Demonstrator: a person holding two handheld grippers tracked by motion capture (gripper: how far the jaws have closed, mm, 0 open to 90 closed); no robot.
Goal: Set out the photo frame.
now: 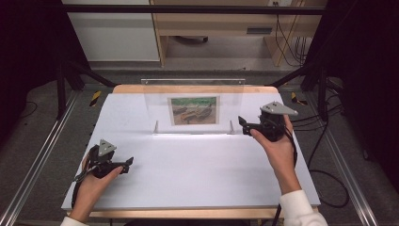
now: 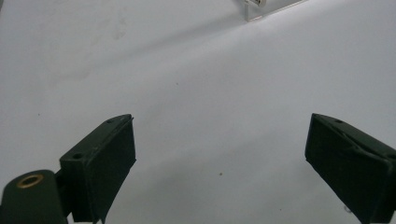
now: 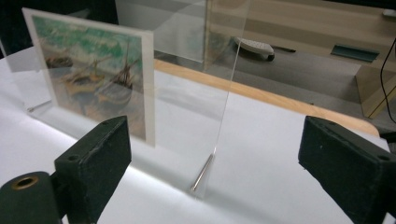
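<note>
My right gripper stands with jaws wide apart and nothing between them, level with the right edge of the clear acrylic frame, which stands upright at the far middle of the white table and holds the boat picture. My left gripper rests open and empty, well apart. To grip soundly, I judge I should centre the pane's edge between the pads and close squarely, avoiding tipping.

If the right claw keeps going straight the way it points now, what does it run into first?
Most likely the right edge of the clear acrylic picture stand, which stands upright between the open right claw jaws' line of sight. Depth is hard to judge.
</note>
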